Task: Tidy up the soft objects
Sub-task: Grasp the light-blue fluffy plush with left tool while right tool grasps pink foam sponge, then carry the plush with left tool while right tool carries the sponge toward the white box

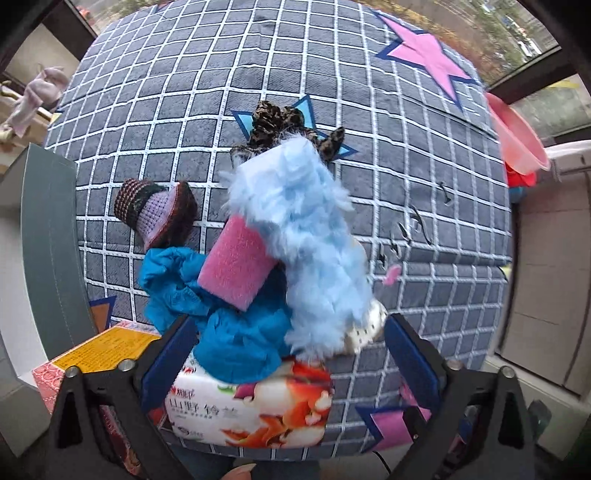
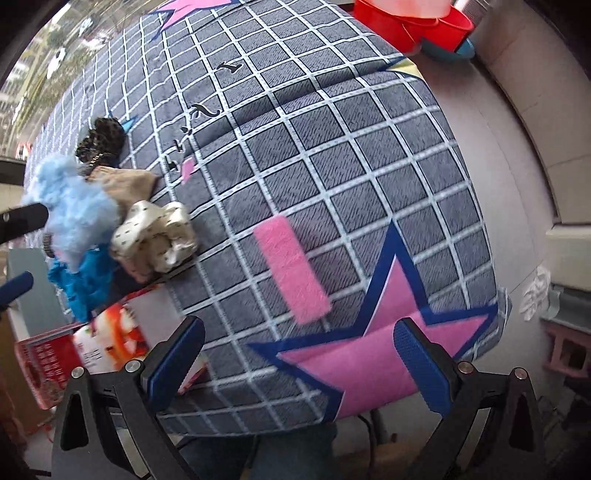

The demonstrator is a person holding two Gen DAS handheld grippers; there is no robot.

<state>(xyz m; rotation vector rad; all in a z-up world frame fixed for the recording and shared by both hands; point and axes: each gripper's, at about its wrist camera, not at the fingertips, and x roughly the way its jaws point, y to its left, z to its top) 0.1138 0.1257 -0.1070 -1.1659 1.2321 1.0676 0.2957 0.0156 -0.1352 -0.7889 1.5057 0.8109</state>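
Observation:
A pile of soft things lies on the grid-patterned cushion (image 1: 369, 92): a light blue fluffy piece (image 1: 306, 236), a pink sponge (image 1: 236, 266), a crumpled blue cloth (image 1: 236, 343), a knitted purple hat (image 1: 155, 210), a leopard scrunchie (image 1: 273, 125) and a cream dotted scrunchie (image 2: 155, 236). My left gripper (image 1: 291, 354) is open, straddling the blue cloth and a printed tissue pack (image 1: 251, 410); its right pad stands clear of both. My right gripper (image 2: 299, 362) is open over a pink star print, with a pink fuzzy strip (image 2: 291, 269) just beyond its fingertips.
Red basins (image 2: 413, 22) and a pink basin (image 1: 517, 136) sit past the cushion's far edge. A red and yellow box (image 1: 92, 354) and a grey board (image 1: 51, 236) stand at the pile's left. A beige cloth (image 2: 125, 184) lies beside the fluff.

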